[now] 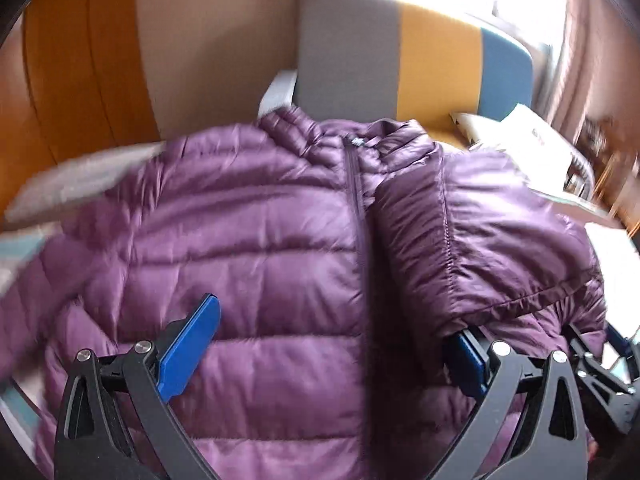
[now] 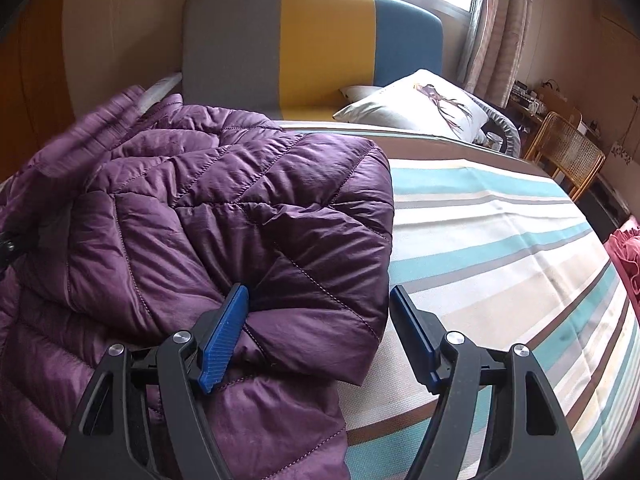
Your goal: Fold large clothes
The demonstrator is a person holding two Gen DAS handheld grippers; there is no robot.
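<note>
A purple quilted puffer jacket (image 1: 248, 232) lies front up on the bed, zipped, collar toward the headboard. Its right sleeve (image 1: 448, 236) is folded in over the chest. My left gripper (image 1: 336, 340) is open above the jacket's lower front; its right finger is partly hidden under the folded sleeve's cuff. In the right wrist view the jacket (image 2: 192, 208) fills the left half, its folded side edge toward me. My right gripper (image 2: 318, 304) is open around that folded edge, its left finger touching the fabric.
The striped bedsheet (image 2: 500, 240) spreads to the right of the jacket. A pillow (image 2: 420, 104) lies by the grey, yellow and blue headboard (image 2: 312, 40). A wicker chair (image 2: 568, 156) and a red cloth (image 2: 628, 256) are at the bed's right side.
</note>
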